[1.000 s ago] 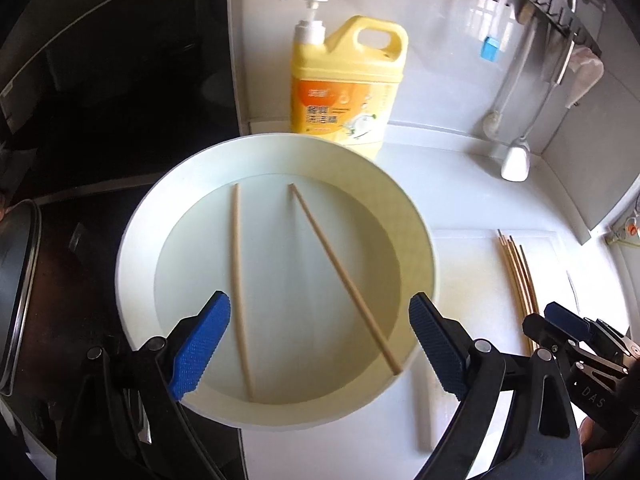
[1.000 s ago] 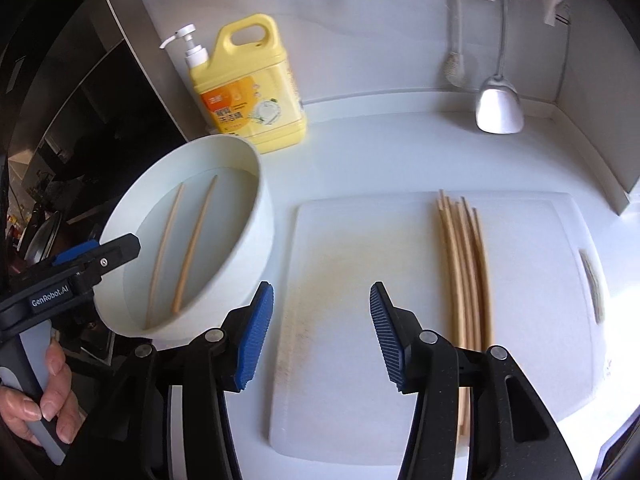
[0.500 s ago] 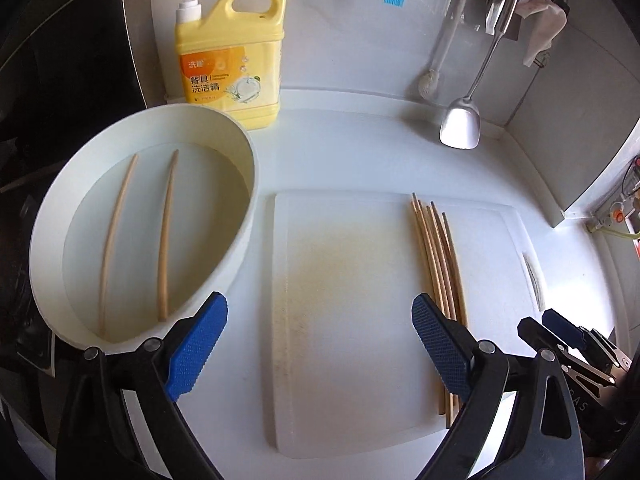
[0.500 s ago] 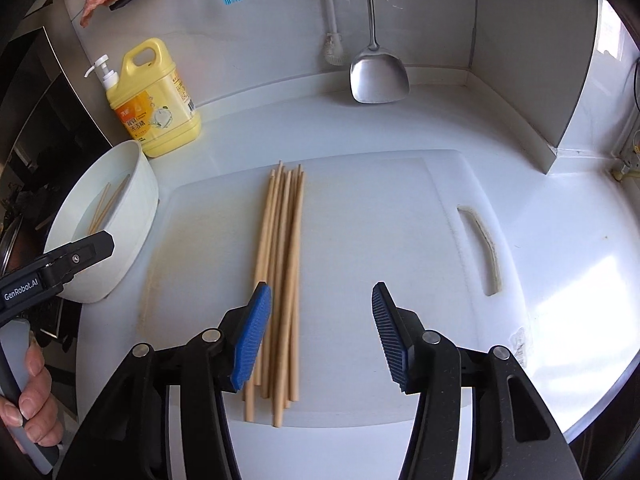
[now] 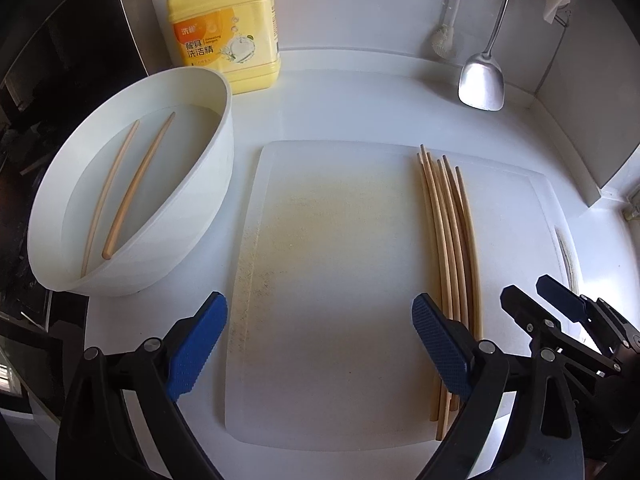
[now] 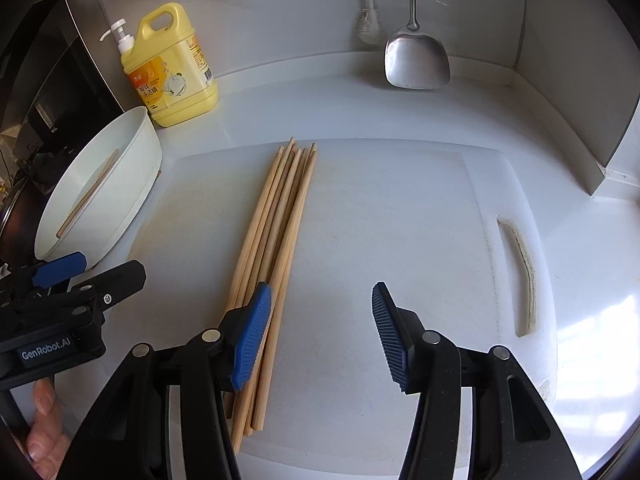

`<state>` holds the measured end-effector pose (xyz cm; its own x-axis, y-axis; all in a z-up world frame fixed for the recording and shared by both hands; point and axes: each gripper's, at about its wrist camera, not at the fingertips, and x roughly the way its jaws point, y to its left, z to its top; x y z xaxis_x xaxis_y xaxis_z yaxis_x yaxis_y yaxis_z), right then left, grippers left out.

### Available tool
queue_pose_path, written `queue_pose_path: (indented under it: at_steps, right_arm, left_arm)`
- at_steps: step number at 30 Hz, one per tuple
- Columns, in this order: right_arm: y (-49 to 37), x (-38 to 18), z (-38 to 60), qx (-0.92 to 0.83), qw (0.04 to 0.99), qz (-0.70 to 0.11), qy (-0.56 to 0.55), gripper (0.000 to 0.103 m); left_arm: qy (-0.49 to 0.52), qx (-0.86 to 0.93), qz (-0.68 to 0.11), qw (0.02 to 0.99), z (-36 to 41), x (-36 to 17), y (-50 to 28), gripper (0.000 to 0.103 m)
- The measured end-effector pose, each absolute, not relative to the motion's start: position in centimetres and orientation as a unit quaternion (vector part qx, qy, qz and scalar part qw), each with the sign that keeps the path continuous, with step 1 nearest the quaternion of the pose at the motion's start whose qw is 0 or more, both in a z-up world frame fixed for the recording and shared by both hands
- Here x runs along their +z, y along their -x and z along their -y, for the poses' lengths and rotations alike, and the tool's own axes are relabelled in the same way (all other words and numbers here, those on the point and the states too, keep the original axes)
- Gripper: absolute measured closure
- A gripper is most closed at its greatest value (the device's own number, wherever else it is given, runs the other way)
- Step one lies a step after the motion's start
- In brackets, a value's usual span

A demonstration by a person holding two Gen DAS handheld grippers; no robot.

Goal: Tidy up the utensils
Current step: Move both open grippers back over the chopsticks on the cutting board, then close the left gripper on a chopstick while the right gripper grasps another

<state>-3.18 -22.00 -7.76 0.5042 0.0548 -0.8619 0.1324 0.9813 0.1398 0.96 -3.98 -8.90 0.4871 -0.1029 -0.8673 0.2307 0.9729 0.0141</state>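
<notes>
Several wooden chopsticks lie bundled lengthwise on a white cutting board; they also show in the right wrist view. Two more chopsticks lie in water in a white basin left of the board, also seen in the right wrist view. My left gripper is open and empty above the board's near half, its right finger beside the bundle. My right gripper is open and empty, its left finger over the bundle's near end.
A yellow dish soap bottle stands at the back wall behind the basin. A metal spatula and a brush hang at the back right. A dark stove surface lies to the left. A wall corner bounds the counter at right.
Both grippers swung right, away from the basin, and now face the cutting board. The right gripper has come closer to the chopstick bundle. Both stayed open.
</notes>
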Motion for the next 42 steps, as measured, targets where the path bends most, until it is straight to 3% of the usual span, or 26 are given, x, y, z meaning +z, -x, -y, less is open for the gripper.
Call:
queue_pose_path:
  at_steps: [21, 42]
  right_arm:
    - [2.4, -9.7, 21.7, -0.062, 0.855, -0.508, -0.089, 0.052]
    - [3.6, -9.9, 26.0, -0.089, 0.859, -0.497, -0.082, 0.052]
  left_arm:
    - [-0.057, -0.122, -0.504, 0.853, 3.3, -10.5, -2.5, 0.011]
    - [-0.066, -0.159, -0.501, 0.848, 8.4, -12.3, -2.8, 0.011]
